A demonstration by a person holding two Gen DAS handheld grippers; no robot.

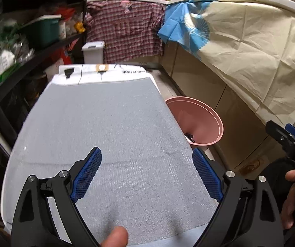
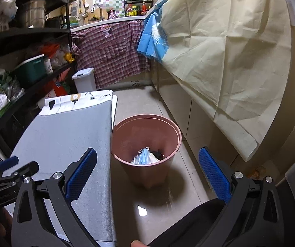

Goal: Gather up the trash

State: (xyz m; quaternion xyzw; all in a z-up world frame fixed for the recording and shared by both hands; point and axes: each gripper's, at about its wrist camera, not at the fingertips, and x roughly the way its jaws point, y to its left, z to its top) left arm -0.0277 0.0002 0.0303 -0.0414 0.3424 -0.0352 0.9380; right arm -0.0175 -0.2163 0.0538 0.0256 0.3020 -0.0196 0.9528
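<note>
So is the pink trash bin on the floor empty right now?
No, the right wrist view shows the pink bin holding trash, including blue face masks and some white and dark bits at the bottom.

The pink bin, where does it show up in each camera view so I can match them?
Left wrist view: pink bin right of centre, partly hidden behind the grey table.
Right wrist view: pink bin at centre, on the floor, trash inside.
Shared landmark: the plaid shirt hanging on the counter.

Bin (image 2: 146, 144) right of table (image 2: 69, 127), masks (image 2: 144, 157) inside
</note>
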